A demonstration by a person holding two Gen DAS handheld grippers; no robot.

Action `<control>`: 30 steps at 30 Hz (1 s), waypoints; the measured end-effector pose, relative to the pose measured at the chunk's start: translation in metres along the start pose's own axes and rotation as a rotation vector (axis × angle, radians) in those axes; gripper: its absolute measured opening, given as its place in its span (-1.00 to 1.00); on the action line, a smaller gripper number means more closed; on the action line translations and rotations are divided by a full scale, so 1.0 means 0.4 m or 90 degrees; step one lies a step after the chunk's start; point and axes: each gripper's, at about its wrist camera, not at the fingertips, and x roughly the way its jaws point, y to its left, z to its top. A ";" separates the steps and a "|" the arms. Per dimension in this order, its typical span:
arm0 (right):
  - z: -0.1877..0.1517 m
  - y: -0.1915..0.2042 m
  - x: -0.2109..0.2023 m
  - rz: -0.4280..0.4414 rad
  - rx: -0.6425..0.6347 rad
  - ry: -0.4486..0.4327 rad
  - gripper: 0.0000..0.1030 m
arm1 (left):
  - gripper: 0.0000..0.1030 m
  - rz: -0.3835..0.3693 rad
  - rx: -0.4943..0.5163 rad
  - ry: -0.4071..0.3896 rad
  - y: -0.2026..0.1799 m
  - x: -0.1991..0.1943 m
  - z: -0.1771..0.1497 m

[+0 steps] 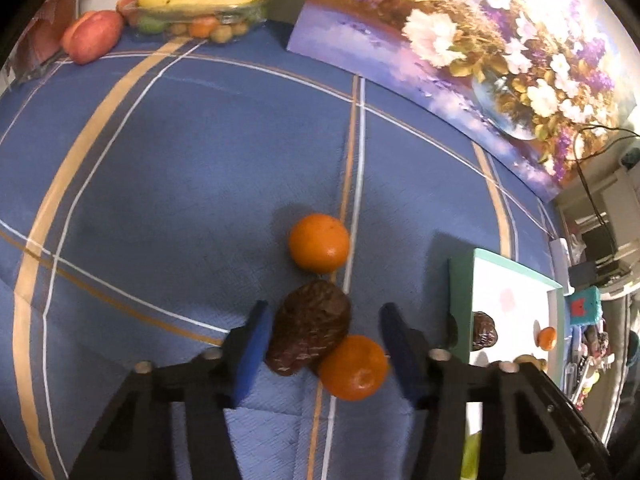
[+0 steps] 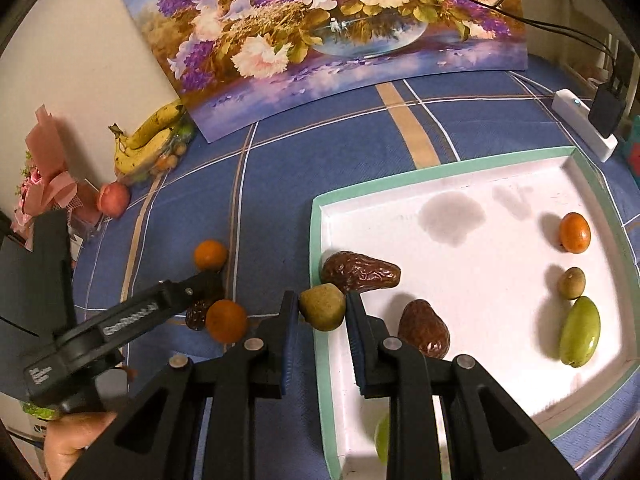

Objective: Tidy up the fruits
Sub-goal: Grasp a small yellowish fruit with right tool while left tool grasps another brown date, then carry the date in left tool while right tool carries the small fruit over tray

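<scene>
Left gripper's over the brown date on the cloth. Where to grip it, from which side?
Grip the date across its narrow middle, coming from above. It lies flat on the blue cloth with its long axis running away from the left gripper, so the jaws can straddle its short sides. An orange touches its near right flank; pinch beyond that.

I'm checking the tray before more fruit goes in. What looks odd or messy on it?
A grey blotch like a damp stain marks the white floor of the tray, with a fainter smudge beside it. No fruit lies on either. Nothing looks spilled or broken.
</scene>
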 end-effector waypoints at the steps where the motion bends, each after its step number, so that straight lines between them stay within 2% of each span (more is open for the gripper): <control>1: -0.003 -0.005 -0.004 0.000 0.000 0.000 -0.52 | -0.01 0.003 -0.002 -0.001 0.002 -0.005 -0.003; 4: -0.003 -0.005 -0.004 0.000 0.001 0.002 -0.52 | -0.21 -0.004 -0.011 -0.007 0.012 -0.010 -0.002; 8: -0.002 -0.007 -0.008 0.002 0.002 -0.001 -0.52 | -0.33 -0.008 -0.014 -0.015 0.023 -0.025 -0.002; 21: 0.014 -0.085 -0.037 -0.017 0.052 -0.016 -0.52 | -0.33 -0.044 -0.023 -0.111 0.027 -0.185 0.021; 30: 0.032 -0.213 -0.104 -0.089 0.124 -0.055 -0.52 | -0.33 -0.063 0.028 -0.147 -0.048 -0.274 0.001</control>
